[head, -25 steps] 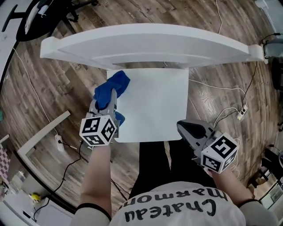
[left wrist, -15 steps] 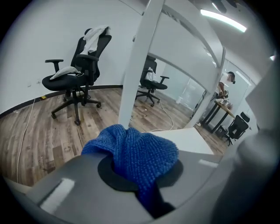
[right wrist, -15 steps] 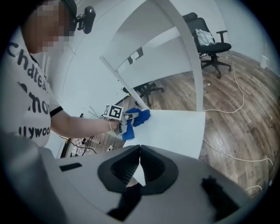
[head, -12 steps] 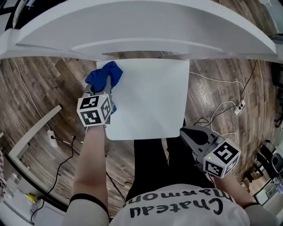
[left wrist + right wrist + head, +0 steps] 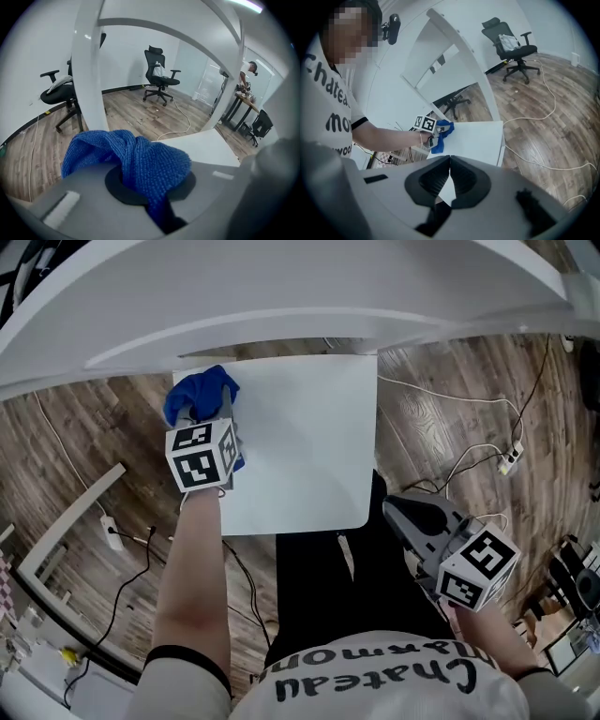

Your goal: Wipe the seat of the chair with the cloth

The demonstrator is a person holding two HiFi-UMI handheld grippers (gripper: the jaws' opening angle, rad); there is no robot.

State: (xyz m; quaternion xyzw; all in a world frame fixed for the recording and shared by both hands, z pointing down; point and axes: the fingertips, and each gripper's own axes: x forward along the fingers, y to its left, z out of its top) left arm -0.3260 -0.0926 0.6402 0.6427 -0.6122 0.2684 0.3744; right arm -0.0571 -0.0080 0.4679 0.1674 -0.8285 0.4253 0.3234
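Since one second ago the left tongs [image 5: 225, 407] have advanced along the left edge of the seat [image 5: 309, 446] toward its far left corner, carrying the cloth [image 5: 199, 395] with them. The right tongs [image 5: 394, 510] have kept their station off the near right corner.

Left tongs: clamped on the blue cloth. In the left gripper view a twisted fold of the knit fabric runs down between the two jaws, and the rest bunches up ahead of them. In the head view the bunch lies on the far left corner of the white seat, with part of it hanging over the left edge. The marker cube [image 5: 200, 457] of this gripper sits over the left edge, about midway along it.

Right tongs: jaws together, tips meeting, with only a narrow gap behind the tips and no object in it. They are held off the seat, just beside its near right corner — not touching it — and point toward the seat.

The curved white backrest [image 5: 281, 296] spans the far edge of the seat. A white cable [image 5: 553, 96] lies on the wood floor [image 5: 441, 409] to the right of the chair, and a power strip [image 5: 511, 457] lies on the floor on that same side. A black office chair [image 5: 159, 72] stands well apart in the room.
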